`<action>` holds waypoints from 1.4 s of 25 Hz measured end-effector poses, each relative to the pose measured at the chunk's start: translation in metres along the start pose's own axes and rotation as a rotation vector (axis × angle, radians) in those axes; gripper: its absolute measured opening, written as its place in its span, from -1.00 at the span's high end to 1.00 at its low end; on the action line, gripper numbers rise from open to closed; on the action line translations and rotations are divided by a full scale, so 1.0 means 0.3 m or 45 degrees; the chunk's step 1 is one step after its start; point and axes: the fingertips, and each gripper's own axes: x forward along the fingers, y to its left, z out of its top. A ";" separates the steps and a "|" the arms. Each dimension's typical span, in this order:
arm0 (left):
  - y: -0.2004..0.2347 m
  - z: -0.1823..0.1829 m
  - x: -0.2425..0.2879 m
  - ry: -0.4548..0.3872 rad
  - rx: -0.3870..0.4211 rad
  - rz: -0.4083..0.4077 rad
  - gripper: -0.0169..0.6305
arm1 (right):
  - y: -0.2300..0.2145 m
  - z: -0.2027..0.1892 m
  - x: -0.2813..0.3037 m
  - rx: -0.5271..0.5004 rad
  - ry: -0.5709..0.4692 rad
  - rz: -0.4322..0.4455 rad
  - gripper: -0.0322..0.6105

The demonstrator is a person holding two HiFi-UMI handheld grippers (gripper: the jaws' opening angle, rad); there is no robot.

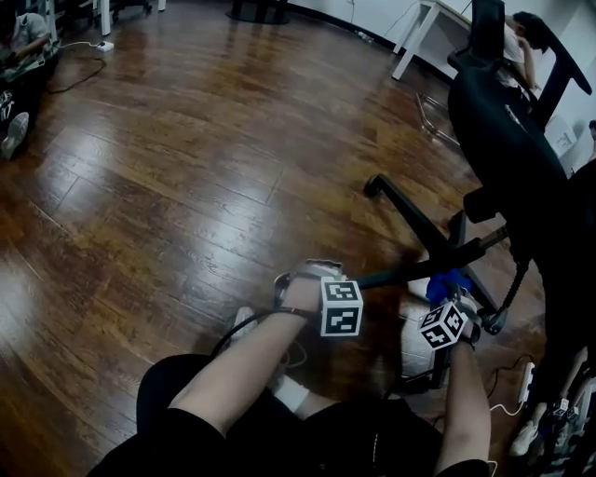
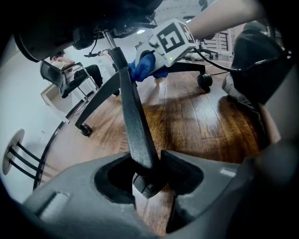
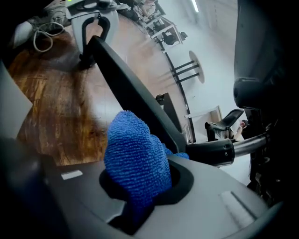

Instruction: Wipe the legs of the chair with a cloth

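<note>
Head view: a black office chair (image 1: pixel 507 140) lies tipped on its side toward the right edge of the wooden floor (image 1: pixel 186 168), its star base turned toward the wearer. One chair leg (image 1: pixel 419 265) runs from the hub toward the wearer's hands. A second leg (image 1: pixel 410 210) reaches away to a caster (image 1: pixel 372 183) further out on the floor.

The left claw (image 1: pixel 326 279) is clamped on the outer end of the chair leg. In the left gripper view the leg (image 2: pixel 133 116) passes between the two jaws of the left claw (image 2: pixel 149 172), with its tip just beyond the pads and raised off the floor (image 2: pixel 196 121). Further along the same leg, near the hub, the blue cloth (image 2: pixel 145 65) is bunched against it. Another caster (image 2: pixel 204 81) stands behind.

The right claw (image 1: pixel 456 296) is closed on the cloth (image 1: pixel 447 284), which touches the leg close to the hub. In the right gripper view the cloth (image 3: pixel 135 163), a terry weave, fills the gap of the right claw (image 3: pixel 140 186) and bulges above it. The leg (image 3: pixel 126 88) slants just behind the cloth and the central column (image 3: pixel 215 151) lies to the right.

Background: a white table (image 1: pixel 424 23) stands at the far right corner of the floor. A seated person (image 1: pixel 19 65) is at the far left edge. A white power strip (image 1: pixel 526 382) lies at the near right edge.
</note>
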 end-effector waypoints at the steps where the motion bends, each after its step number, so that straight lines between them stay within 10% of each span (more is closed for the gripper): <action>1: 0.001 0.001 0.002 -0.001 -0.002 0.008 0.44 | -0.011 0.009 0.007 -0.002 -0.007 0.009 0.71; 9: -0.001 -0.002 0.006 0.004 -0.010 0.020 0.43 | 0.054 -0.014 -0.067 0.137 -0.107 0.078 0.71; 21: 0.005 -0.014 0.011 0.062 -0.020 0.033 0.43 | 0.497 -0.248 -0.388 0.072 -0.060 0.466 0.71; 28: -0.005 -0.002 0.012 0.053 -0.013 0.013 0.43 | 0.467 -0.249 -0.339 -0.100 0.070 0.456 0.71; 35: -0.016 -0.020 0.017 0.011 -0.036 -0.037 0.44 | 0.173 -0.080 -0.098 -0.037 0.028 0.200 0.71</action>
